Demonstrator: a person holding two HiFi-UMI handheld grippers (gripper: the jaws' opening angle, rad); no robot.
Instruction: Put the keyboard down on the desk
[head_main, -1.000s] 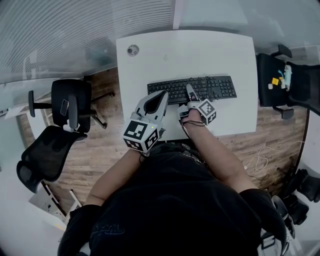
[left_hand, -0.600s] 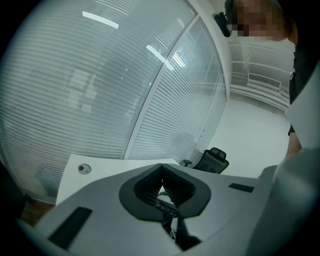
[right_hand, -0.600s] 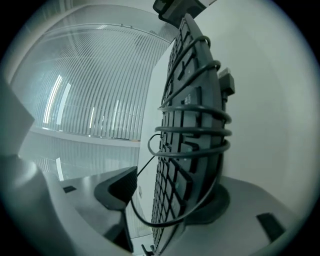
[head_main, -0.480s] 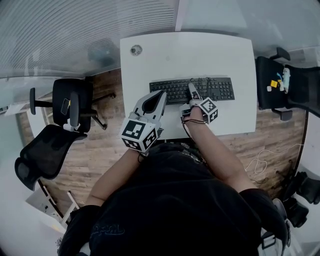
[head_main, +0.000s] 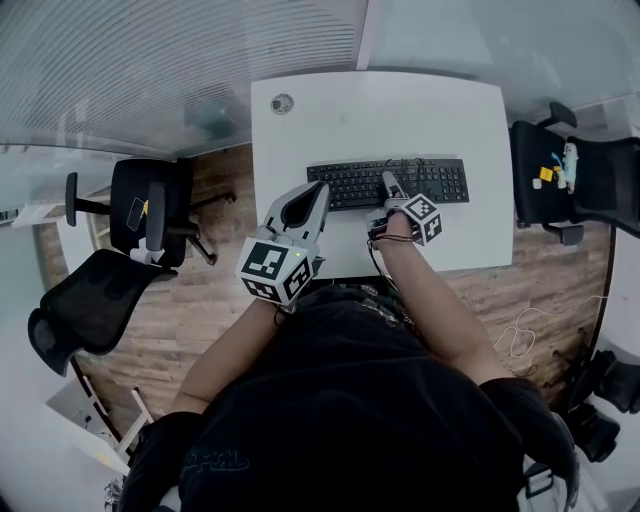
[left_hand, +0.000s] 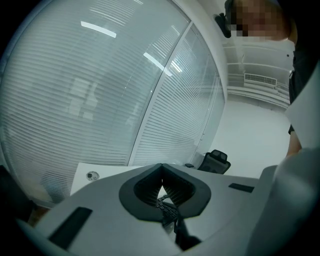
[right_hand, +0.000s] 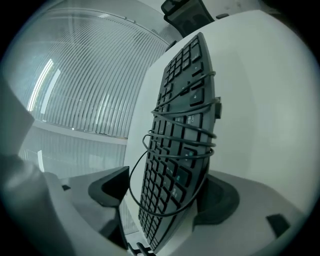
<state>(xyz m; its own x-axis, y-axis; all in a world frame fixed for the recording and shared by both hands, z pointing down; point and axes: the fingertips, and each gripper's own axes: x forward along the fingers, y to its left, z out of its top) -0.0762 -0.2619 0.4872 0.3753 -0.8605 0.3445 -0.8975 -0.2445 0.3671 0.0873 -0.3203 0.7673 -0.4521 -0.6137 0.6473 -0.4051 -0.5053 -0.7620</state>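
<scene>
- Head view: the black keyboard lies flat on the middle of the white desk, long side running left to right.
- Only this view shows both tools at once. The left gripper has its tips over the keyboard's left end, and the right gripper reaches onto the near edge around mid-length.
- It alone also shows the round grommet at the desk's far left corner. The wood floor carries black mesh chairs on the left and one on the right.
- Left gripper view: the left gripper has its jaws closed tip to tip with nothing between them.
- Its ribbed dark pads frame a small gap through which a strip of keyboard shows, beyond the tips and apart from them.
- Fine slatted blinds fill the far side, a detail the head view only hints at.
- Right gripper view: the right gripper has its jaws wide apart, having just been opening, with the keyboard's near edge between them.
- One pad stands clear of the key face. The other sits close by the underside, and contact there cannot be told.
- A thin cable is wound in loose loops round the keyboard, seen clearly only here.
- The keys are matte and squarish, and the desk is smooth.
</scene>
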